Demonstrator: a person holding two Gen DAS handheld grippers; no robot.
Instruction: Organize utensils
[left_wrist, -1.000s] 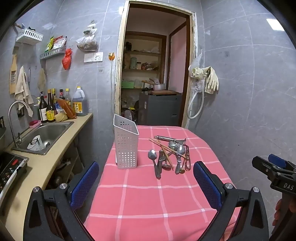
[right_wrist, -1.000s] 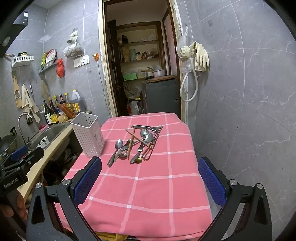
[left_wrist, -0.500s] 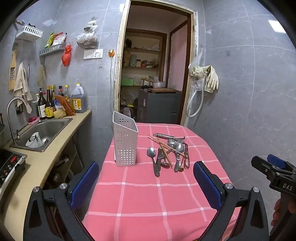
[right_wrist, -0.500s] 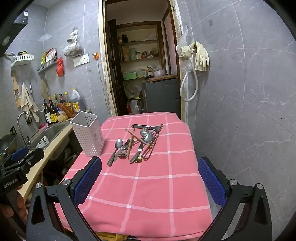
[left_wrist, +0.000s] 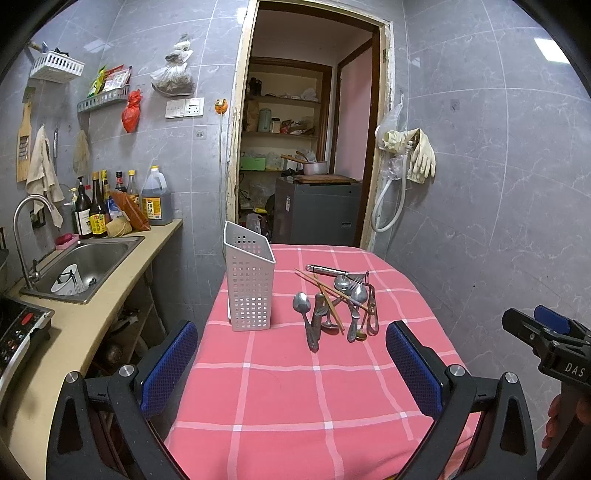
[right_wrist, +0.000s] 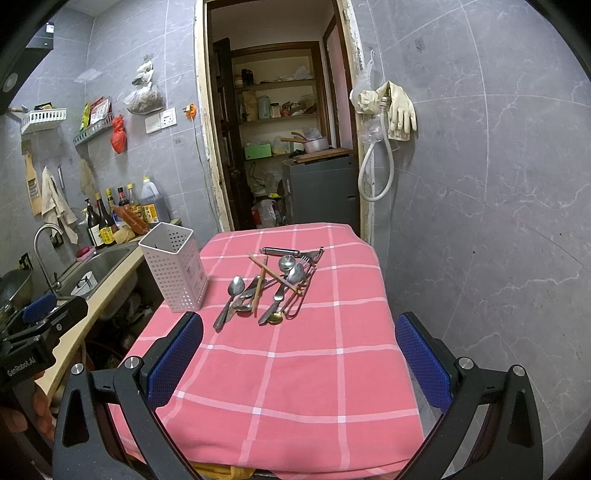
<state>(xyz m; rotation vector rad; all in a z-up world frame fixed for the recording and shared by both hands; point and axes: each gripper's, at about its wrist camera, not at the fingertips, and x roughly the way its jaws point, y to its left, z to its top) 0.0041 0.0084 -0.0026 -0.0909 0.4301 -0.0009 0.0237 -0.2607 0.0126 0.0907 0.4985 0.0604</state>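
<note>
Utensil pile untouched, mid-tabletop, beside holder.
Both tools held released; thin, stiff, slippery metal judged best pinched mid-handle.

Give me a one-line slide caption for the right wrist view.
Open right gripper faces a pile of utensils beside a white perforated holder on a pink checked tablecloth.

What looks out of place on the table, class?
The utensils lie in a crossed heap on the cloth beside the holder, which looks empty from the right view. Chopsticks lie across spoons.
</note>
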